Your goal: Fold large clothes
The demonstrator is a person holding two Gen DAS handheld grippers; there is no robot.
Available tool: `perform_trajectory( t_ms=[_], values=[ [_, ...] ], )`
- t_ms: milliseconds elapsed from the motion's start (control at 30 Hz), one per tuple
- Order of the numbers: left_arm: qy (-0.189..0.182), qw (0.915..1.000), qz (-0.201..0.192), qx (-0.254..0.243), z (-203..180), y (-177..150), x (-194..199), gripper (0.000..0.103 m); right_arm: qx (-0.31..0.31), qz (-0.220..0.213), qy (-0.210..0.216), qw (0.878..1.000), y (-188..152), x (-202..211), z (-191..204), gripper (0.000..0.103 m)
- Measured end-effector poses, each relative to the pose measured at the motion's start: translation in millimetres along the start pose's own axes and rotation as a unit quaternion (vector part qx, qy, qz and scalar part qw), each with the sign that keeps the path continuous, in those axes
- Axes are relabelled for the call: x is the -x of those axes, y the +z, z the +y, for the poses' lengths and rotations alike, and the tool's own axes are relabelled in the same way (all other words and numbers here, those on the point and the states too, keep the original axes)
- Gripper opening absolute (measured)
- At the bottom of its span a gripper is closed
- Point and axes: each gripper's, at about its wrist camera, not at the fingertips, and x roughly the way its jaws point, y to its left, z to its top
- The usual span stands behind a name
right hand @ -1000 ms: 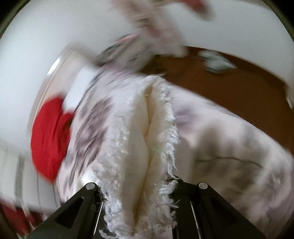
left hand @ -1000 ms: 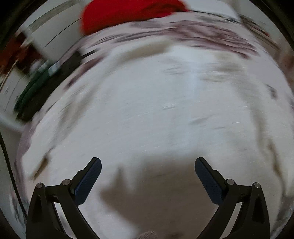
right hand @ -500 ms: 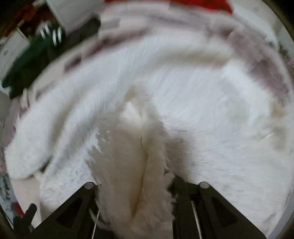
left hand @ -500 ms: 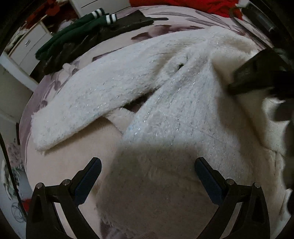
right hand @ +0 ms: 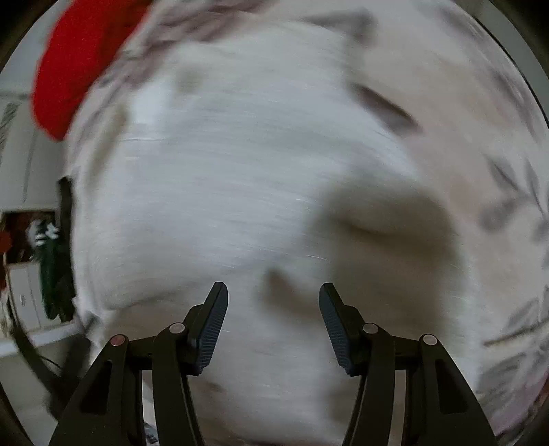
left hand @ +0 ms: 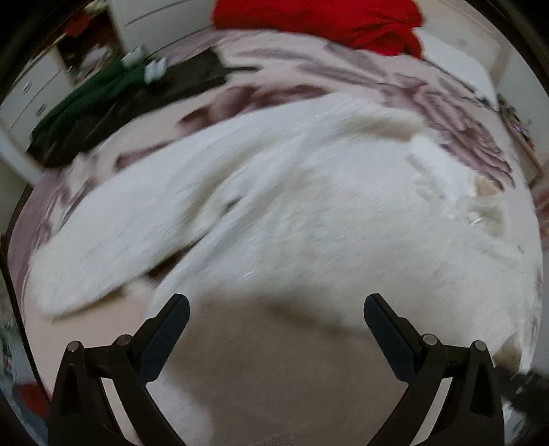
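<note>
Left wrist view: one fluffy white garment (left hand: pixel 308 192) lies spread across a floral bedspread (left hand: pixel 429 92), its long axis running from lower left to upper right, with a single sleeve (left hand: pixel 113 247) tapering toward the lower left edge. The left gripper (left hand: pixel 276 320) hovers above it with jaws wide apart and nothing between them. Beyond the garment sit one red cloth heap (left hand: pixel 319 17) at the top and one dark green garment (left hand: pixel 96 92) at upper left. Half a second ago the right gripper's dark frame crowded the right side of this view; it has since gone.

Right wrist view: the same white garment (right hand: pixel 223 164) fills the blurred frame, with the red heap (right hand: pixel 79 58) at upper left. The right gripper (right hand: pixel 273 314) stands with jaws parted and empty; half a second ago it pinched a thick fold of the garment, now released.
</note>
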Motion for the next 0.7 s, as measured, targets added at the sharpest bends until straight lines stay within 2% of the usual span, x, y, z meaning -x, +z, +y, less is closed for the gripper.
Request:
perform_trajectory(
  t_ms=[33,100,133,167,233,300,367,433,533,633,700],
  values=[
    [-0.001,0.9999,0.004,-0.014,-10.5,4.6,-8.5,0.103,0.005,0.002,0.003,1.0,6.8,-6.9,-10.6,0.057],
    [0.015,0.9993,0.01,-0.033,-28.0,13.5,-36.7,0.103,0.0,-0.021,-0.016,1.0,20.6,-18.2,-33.2,0.055],
    [0.035,0.9986,0.007,-0.04,-32.5,17.4,-49.8,0.103,-0.008,-0.048,-0.036,0.998,26.9,-18.9,-38.1,0.048],
    [0.052,0.9975,0.006,-0.047,-36.8,20.5,-59.5,0.103,-0.029,-0.081,-0.051,0.995,32.7,-14.0,-49.7,0.043],
    [0.088,0.9941,0.003,-0.063,-43.3,29.6,-85.1,0.103,-0.086,-0.112,-0.04,0.989,41.4,-5.2,-73.2,0.041],
    [0.087,0.9942,-0.001,-0.063,-41.0,38.9,-104.8,0.103,-0.125,-0.118,-0.027,0.985,40.6,-4.5,-87.4,0.041],
    [0.086,0.9945,-0.008,-0.06,-40.0,42.2,-108.0,0.103,-0.117,-0.121,-0.038,0.985,33.8,-2.7,-90.8,0.042],
    [0.09,0.9937,-0.007,-0.067,-40.4,43.8,-105.2,0.103,-0.101,-0.107,-0.048,0.988,29.3,-1.5,-78.8,0.044],
    [0.078,0.9952,-0.011,-0.057,-31.6,42.0,-82.9,0.103,-0.072,-0.086,-0.062,0.992,18.7,9.9,-56.4,0.058],
    [0.068,0.9974,-0.012,-0.021,-0.2,30.6,-49.0,0.103,-0.016,-0.086,-0.138,0.987,-8.7,18.1,-35.1,0.066],
    [0.07,0.9974,-0.005,0.012,32.2,18.4,-26.8,0.103,0.01,-0.086,-0.162,0.983,-19.2,22.3,-20.0,0.067]
  ],
)
